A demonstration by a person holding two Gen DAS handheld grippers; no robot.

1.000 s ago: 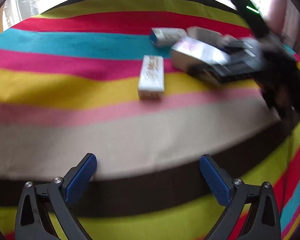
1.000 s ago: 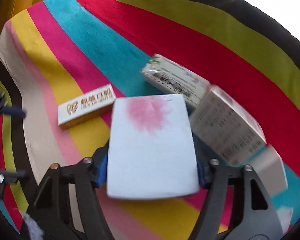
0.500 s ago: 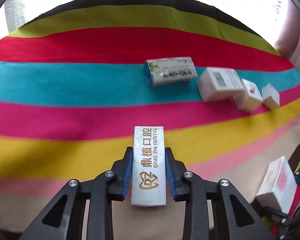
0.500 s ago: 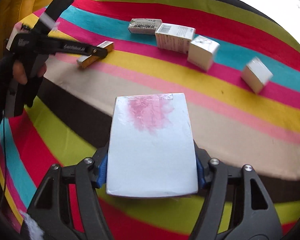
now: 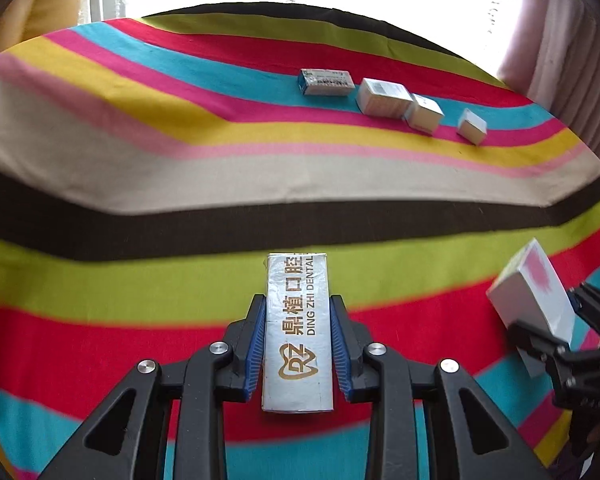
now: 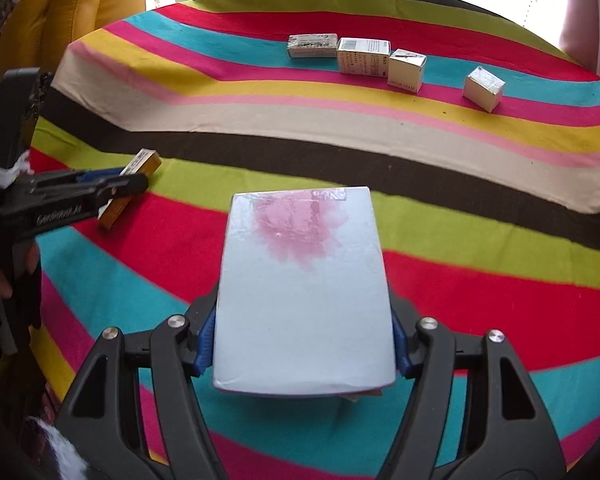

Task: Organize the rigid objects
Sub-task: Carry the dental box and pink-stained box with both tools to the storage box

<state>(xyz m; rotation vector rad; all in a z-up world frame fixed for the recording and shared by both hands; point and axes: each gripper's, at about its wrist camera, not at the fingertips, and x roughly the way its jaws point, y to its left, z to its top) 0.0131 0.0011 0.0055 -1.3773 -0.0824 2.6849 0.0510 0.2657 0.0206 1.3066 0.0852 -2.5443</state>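
Note:
My left gripper (image 5: 298, 340) is shut on a long silver dental box (image 5: 298, 332) with gold lettering, held in the air in front of the table's near edge. It also shows in the right wrist view (image 6: 130, 184), at the left. My right gripper (image 6: 302, 344) is shut on a white box with a pink blotch (image 6: 302, 296), also held off the table; this box shows at the right of the left wrist view (image 5: 534, 300). Several small boxes stand in a row on the striped tablecloth (image 6: 260, 92): a flat printed box (image 6: 312, 45), a barcode box (image 6: 363, 56), a white cube box (image 6: 407, 70) and a silver box (image 6: 483, 88).
The cloth hangs down over the table's front edge (image 5: 300, 216). A yellow armchair (image 6: 72, 12) stands at the far left. A bright window lies behind the table and a pink curtain (image 5: 572, 64) hangs at the right.
My left gripper closed on the dental box and lifted it back off the table. Both grippers pulled back from the table with their boxes; the row of boxes looks farther away.

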